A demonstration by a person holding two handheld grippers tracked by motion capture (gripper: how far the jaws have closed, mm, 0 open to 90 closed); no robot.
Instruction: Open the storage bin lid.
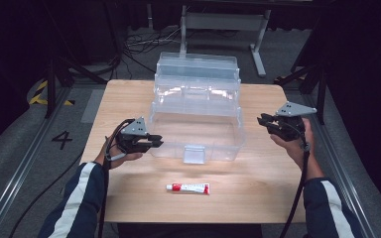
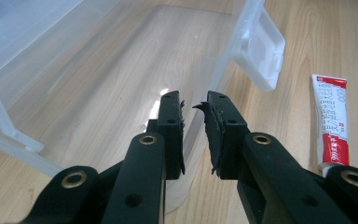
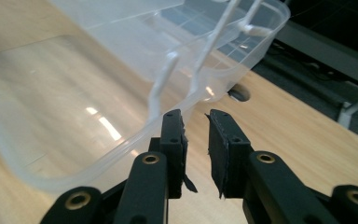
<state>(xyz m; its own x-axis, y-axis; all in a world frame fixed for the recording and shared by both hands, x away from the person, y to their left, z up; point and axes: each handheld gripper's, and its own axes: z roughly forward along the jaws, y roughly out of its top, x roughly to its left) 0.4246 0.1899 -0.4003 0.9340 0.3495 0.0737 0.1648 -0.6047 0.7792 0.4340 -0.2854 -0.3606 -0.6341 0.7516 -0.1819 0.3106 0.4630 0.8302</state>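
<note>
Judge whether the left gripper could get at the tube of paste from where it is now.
Probably yes: the tube lies alone on bare table, in front of the clear box, and the left gripper, jaws parted, has nothing between it and the tube.

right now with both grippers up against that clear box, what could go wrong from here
1. The left gripper has its open jaws astride the wall of the clear box; closing and pulling could drag or tip what looks like a light, empty box.
2. The right gripper is open by the box's far corner rim; an uneven push might skew it.
3. The tube lies loose near the front latch; a sliding box could knock it.
</note>
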